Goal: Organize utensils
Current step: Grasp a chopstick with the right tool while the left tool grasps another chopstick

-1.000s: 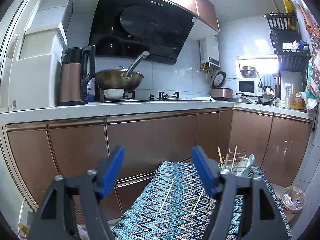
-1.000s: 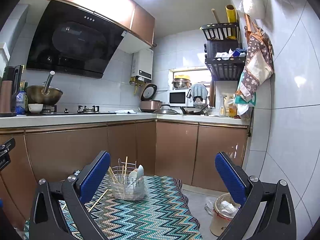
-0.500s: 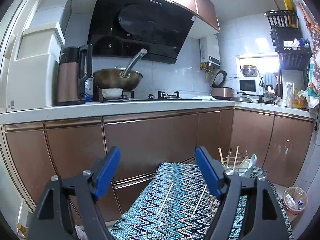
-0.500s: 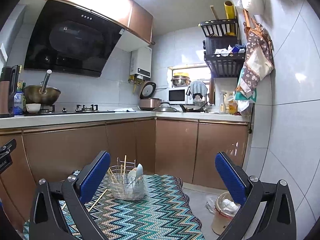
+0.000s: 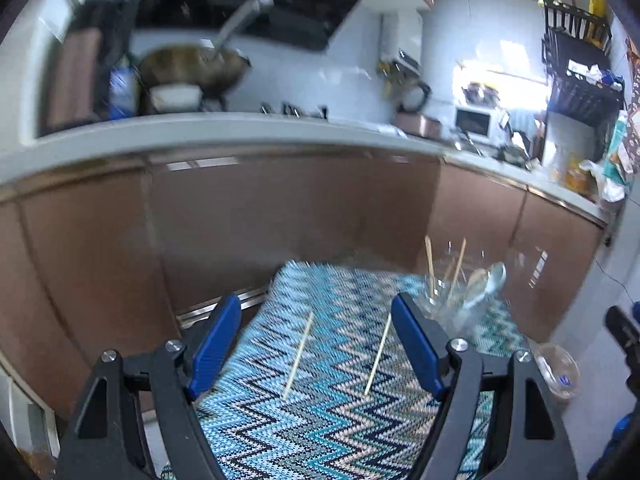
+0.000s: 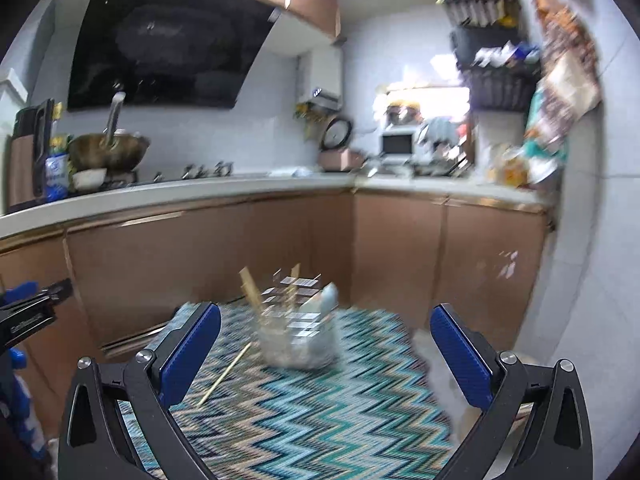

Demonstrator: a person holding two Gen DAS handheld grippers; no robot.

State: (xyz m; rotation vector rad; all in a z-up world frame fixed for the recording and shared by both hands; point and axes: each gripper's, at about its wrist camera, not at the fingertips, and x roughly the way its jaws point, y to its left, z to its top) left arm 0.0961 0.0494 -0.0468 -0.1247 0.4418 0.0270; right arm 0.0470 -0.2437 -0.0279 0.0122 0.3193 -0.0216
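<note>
Two wooden chopsticks lie loose on a zigzag-patterned cloth [image 5: 332, 420]: one on the left [image 5: 298, 356] and one on the right [image 5: 378, 354]. A wire utensil basket [image 5: 460, 300] stands at the cloth's far right, holding chopsticks and spoons. My left gripper [image 5: 316, 332] hovers open above the near end of the cloth, both chopsticks showing between its blue pads. In the right wrist view the basket [image 6: 298, 332] is ahead, blurred, with one chopstick [image 6: 226, 374] to its left. My right gripper [image 6: 326, 346] is open and empty.
Brown cabinets [image 5: 280, 220] run under a white counter behind the cloth. A wok [image 5: 192, 68] and a kettle sit on the counter. A bin with a plastic bag [image 5: 558, 368] stands on the floor to the right. The other gripper shows at the left edge [image 6: 28, 312].
Both views have tilted downward and moved forward, so the cloth, chopsticks and basket appear larger and higher in frame. Both grippers stay open and empty. The frames are now motion-blurred.
</note>
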